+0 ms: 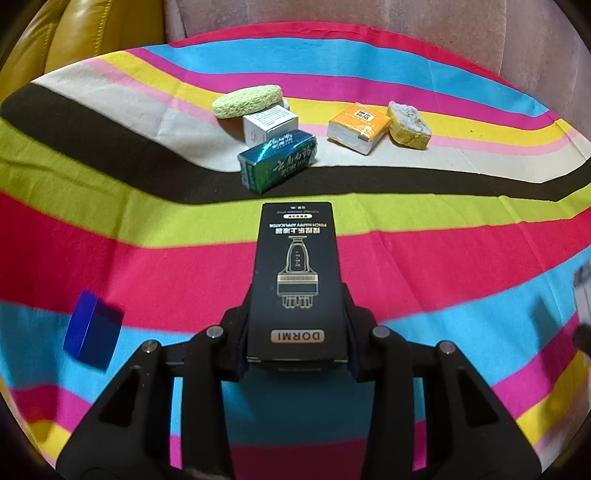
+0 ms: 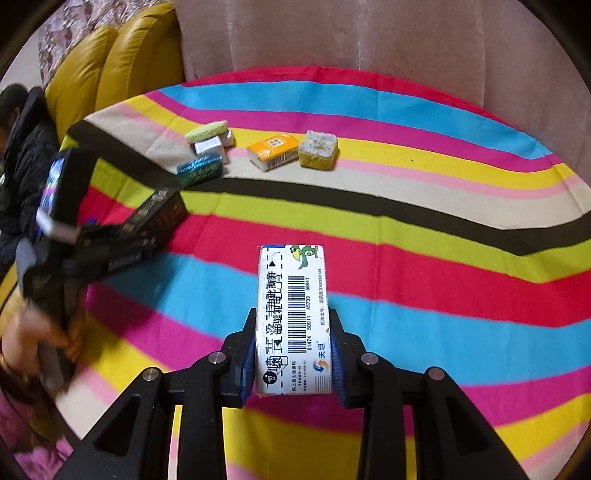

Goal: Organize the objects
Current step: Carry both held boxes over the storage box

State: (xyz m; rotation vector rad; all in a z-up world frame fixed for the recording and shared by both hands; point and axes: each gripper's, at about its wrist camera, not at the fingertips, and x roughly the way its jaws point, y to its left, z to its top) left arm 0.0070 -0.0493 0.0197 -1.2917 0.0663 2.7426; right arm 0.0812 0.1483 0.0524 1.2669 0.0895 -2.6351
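Observation:
My left gripper [image 1: 295, 325] is shut on a long black box [image 1: 297, 273] marked DORMI, held above the striped cloth [image 1: 110, 240]. In the right wrist view that same gripper [image 2: 147, 225] with the black box [image 2: 159, 214] shows at the left, a hand [image 2: 33, 339] on its handle. My right gripper [image 2: 293, 354] is shut on a white box [image 2: 293, 317] with a barcode and a green figure. At the far side lie a green sponge [image 1: 247, 99], a white box [image 1: 269, 123], a teal box [image 1: 277, 158], an orange tissue pack [image 1: 358, 127] and a yellow sponge [image 1: 408, 125].
A small blue box [image 1: 92, 328] lies on the cloth at the left. A yellow leather sofa [image 2: 110, 66] stands at the back left, and a pink cushioned back [image 2: 369, 33] rises behind the cloth. A person in dark clothes [image 2: 22, 155] sits at the left edge.

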